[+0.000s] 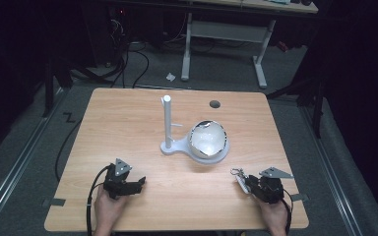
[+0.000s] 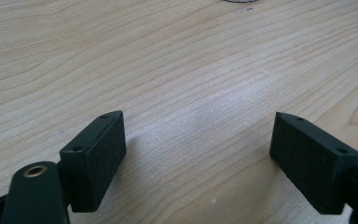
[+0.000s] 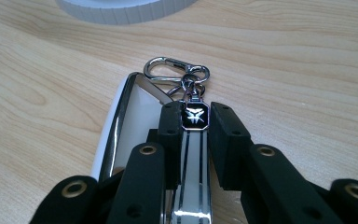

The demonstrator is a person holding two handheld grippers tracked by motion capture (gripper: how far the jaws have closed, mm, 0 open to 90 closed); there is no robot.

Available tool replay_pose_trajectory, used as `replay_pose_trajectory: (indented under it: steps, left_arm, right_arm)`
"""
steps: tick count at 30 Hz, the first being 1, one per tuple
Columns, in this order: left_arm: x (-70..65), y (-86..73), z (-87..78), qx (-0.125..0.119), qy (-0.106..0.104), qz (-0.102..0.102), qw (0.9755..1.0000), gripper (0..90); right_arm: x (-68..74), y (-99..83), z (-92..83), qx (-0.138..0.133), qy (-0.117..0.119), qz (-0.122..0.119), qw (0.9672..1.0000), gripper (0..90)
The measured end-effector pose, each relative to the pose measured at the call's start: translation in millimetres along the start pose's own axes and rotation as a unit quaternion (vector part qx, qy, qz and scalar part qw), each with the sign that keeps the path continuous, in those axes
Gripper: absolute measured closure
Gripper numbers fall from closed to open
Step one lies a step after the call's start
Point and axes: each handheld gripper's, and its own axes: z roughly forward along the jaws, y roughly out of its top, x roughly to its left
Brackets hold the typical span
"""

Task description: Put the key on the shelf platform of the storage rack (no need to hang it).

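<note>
A white and chrome key fob with a silver carabiner clip lies on the wooden table near its front right edge. My right gripper is shut on the fob's metal tag with the black emblem, its jaws pressing it from both sides. From above, the right gripper and the key fob sit by the person's right hand. My left gripper rests at the front left. Seen from the left gripper, its jaws stand wide open over bare wood.
A white stand with an upright pole sits mid-table, with a round shiny bowl-like dish on its base. The base's ribbed white rim lies just beyond the fob. A dark cable hole is farther back. Another desk's frame stands behind.
</note>
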Motion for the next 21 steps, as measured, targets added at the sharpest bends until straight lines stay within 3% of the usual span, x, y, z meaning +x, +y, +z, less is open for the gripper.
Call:
replay_pose_trajectory:
  steps: [21]
  left_arm:
    - [0.0,0.0,0.0,0.0,0.0,0.0,1.0,18.7]
  right_arm:
    - [6.0,20.6,-21.4,-0.045,0.007,-0.021,0.9987,75.5]
